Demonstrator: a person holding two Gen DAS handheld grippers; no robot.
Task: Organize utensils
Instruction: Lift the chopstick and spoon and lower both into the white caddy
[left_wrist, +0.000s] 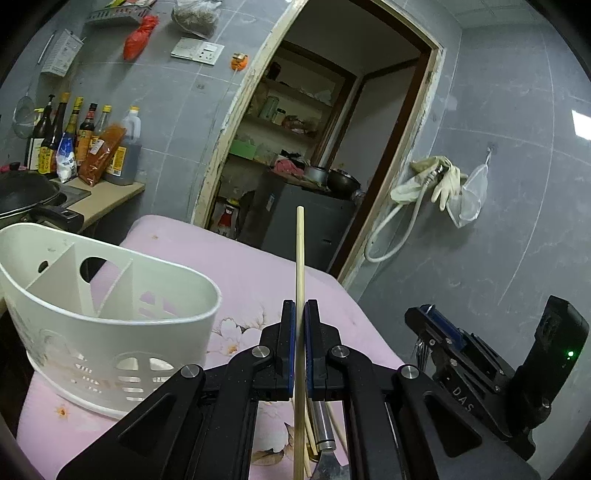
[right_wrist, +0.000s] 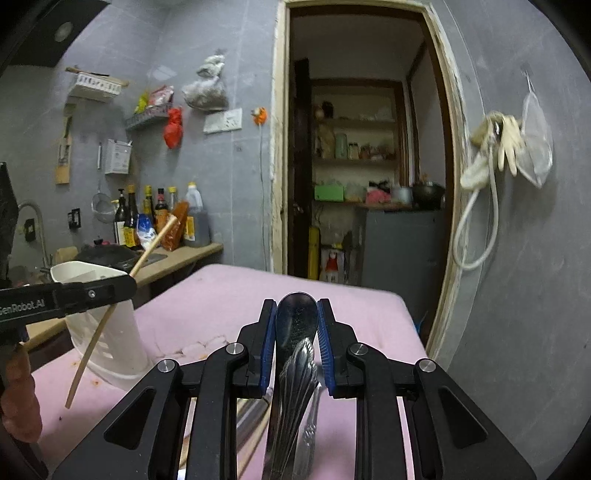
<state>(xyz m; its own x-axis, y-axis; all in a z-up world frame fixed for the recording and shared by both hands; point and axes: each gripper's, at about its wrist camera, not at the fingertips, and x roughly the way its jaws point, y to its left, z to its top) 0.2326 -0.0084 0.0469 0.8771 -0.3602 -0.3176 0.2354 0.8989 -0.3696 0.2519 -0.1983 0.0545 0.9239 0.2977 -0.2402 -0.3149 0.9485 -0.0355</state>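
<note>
Chopstick (left_wrist: 300, 258) is clamped in my left gripper (left_wrist: 300, 314), spoon (right_wrist: 295, 325) in my right gripper (right_wrist: 295, 314); thin stick could pivot and miss the caddy (left_wrist: 110, 321) slot

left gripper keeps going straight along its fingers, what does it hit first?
Probably nothing close: the left gripper, shut on a chopstick, points over the pink table toward the doorway. The white caddy sits left of that line.

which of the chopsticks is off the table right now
The single chopstick clamped in the left gripper, raised beside the white caddy. The other chopsticks lie below on the pink cloth.
</note>
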